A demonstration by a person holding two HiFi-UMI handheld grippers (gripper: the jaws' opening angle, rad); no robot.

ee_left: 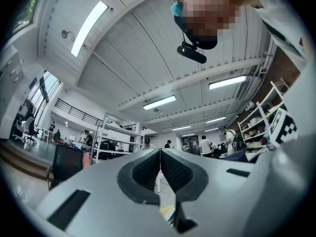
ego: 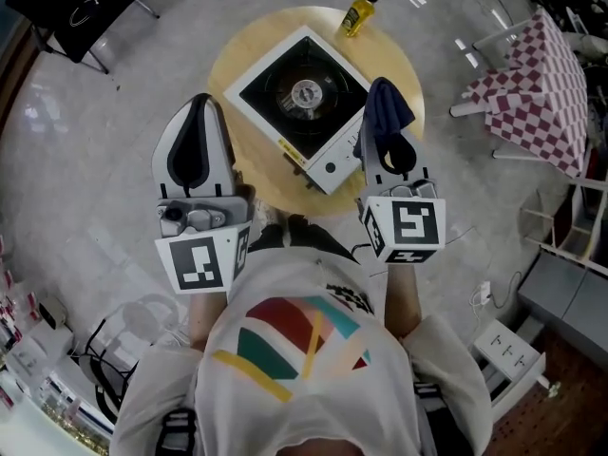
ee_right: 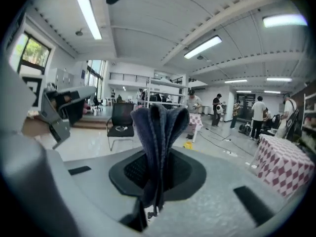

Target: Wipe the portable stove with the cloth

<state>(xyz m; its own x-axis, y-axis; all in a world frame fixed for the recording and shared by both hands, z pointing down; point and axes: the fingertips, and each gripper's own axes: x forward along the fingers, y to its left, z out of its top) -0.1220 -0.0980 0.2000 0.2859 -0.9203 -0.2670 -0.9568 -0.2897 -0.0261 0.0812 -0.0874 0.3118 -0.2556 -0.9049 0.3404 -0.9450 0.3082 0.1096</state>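
A white portable stove point(ego: 302, 103) with a black top and a round burner sits on a round wooden table point(ego: 247, 46). My right gripper point(ego: 387, 120) is raised above the stove's near right corner, shut on a folded dark blue cloth point(ego: 388, 105) that sticks up between its jaws; the cloth point(ee_right: 159, 132) fills the middle of the right gripper view. My left gripper point(ego: 198, 136) is held up at the table's left edge, shut and empty, with its dark pads point(ee_left: 148, 172) pressed together. Both grippers point level or upward, toward the room.
A yellow bottle point(ego: 359, 10) stands at the table's far edge. A table with a red checked cloth point(ego: 541, 88) stands at the right, a black chair point(ego: 81, 8) at the far left. A power strip point(ego: 508, 350) lies on the floor at lower right. People stand in the distance.
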